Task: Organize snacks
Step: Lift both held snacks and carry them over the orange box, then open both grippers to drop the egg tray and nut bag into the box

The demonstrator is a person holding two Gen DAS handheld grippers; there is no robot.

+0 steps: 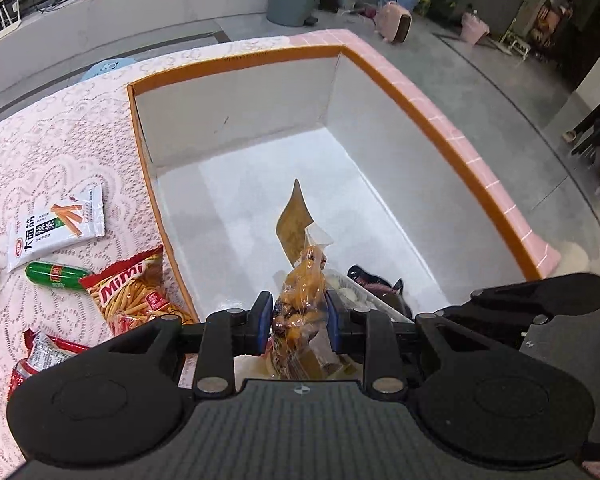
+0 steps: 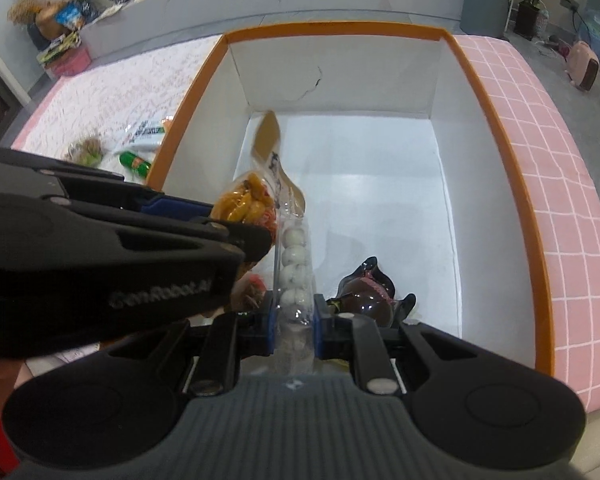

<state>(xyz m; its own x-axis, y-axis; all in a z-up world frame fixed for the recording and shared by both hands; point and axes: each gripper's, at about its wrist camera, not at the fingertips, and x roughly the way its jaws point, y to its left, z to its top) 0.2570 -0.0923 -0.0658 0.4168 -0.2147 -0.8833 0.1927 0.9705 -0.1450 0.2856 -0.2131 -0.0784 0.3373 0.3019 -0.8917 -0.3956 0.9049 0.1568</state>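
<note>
My left gripper [image 1: 298, 318] is shut on a clear pack of yellow-orange snack [image 1: 302, 280] and holds it over the near end of the orange-rimmed white box [image 1: 236, 66]. The pack also shows in the right wrist view [image 2: 246, 200], with the left gripper [image 2: 204, 220] beside it. My right gripper [image 2: 294, 326] is shut on a clear tube of white balls [image 2: 296, 268] over the same box [image 2: 496, 92]. A dark wrapped snack [image 2: 366, 294] lies on the box floor; it also shows in the left wrist view [image 1: 380, 284].
On the lace cloth left of the box lie a white noodle-stick packet [image 1: 56, 226], a green sausage [image 1: 56, 276], a red Mimi bag [image 1: 136, 296] and a red-and-silver packet [image 1: 40, 356]. The pink table edge [image 2: 540, 128] runs right of the box.
</note>
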